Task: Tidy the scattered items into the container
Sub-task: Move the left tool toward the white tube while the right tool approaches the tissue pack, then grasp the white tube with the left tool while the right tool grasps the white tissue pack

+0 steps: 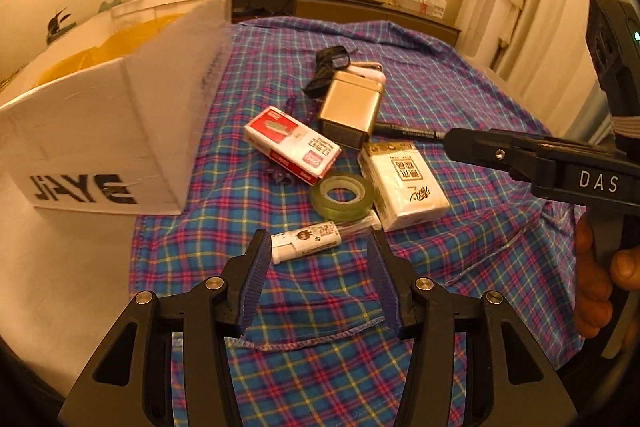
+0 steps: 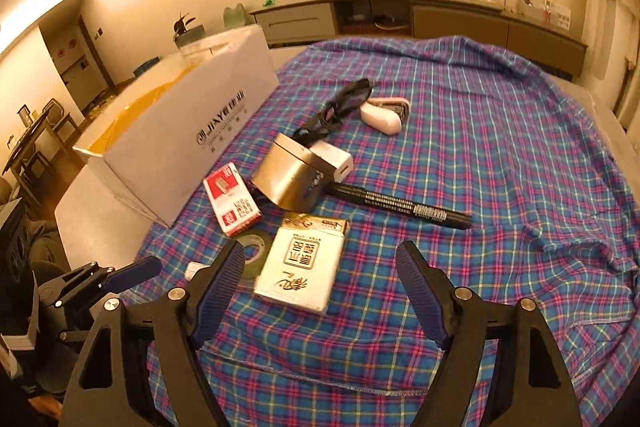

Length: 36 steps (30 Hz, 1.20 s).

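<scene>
While nothing has yet been picked up, the left wrist view looks down past the left gripper [image 1: 316,263], its jaws spread apart and empty, at a checked cloth [image 1: 460,99] covering the tabletop. Just ahead of its tips lies a small white tube [image 1: 306,239]. Beyond that sit a roll of tape [image 1: 341,195], a white tissue pack [image 1: 404,185], a red and white box [image 1: 292,151], a gold box [image 1: 352,109] and a black pen [image 1: 408,133]. An open white cardboard box [image 1: 100,131], the container, stands to the left on the cloth's edge.

From the right wrist view, the right gripper [image 2: 320,285] is wide open and empty, with the tissue pack [image 2: 302,265] lying between its tips but untouched. It seems the first pickup is being lined up; each gripper would need to lower further and close before carrying anything leftward to the cardboard box [image 2: 180,151].
</scene>
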{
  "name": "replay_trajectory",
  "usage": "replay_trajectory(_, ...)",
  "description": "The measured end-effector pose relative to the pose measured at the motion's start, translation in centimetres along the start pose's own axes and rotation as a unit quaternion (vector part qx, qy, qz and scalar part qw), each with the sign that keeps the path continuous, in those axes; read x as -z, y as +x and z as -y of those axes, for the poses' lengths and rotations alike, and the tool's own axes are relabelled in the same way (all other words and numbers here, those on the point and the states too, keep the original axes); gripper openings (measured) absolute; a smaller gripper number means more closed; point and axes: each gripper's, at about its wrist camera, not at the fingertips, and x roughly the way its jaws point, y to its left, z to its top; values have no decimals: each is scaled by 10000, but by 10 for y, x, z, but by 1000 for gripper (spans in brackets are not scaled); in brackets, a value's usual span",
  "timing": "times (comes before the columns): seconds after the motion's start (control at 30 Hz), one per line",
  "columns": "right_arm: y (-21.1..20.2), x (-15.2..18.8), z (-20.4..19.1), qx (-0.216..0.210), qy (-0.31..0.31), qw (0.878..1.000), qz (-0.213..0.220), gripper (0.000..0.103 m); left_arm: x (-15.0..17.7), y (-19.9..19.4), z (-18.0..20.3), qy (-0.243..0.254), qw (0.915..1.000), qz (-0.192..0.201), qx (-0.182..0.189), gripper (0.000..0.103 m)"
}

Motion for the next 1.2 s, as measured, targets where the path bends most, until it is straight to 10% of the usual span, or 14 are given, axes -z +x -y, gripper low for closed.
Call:
replay_trajectory(0.33,48,7,-11,27,-273,9980,-569,79,0,33,-3,198,9995,-211,-115,54)
replay_trajectory(0.5,49,5,12,647,-240,9958,-608,72,0,31,2,233,9942,-484,930,54)
replay_trajectory(0.83,69,4,11,593,-656,9941,-631,72,-6,47,28,1061,9917,-474,554,54)
replay_trajectory(1.03,58,-1,27,-84,-30,9964,-845,38,-6,44,35,1087,9900,-576,692,23)
replay_trajectory(1.2,56,-5,24,250,-394,9970,-620,84,-11,49,40,1116,9893,-565,755,41)
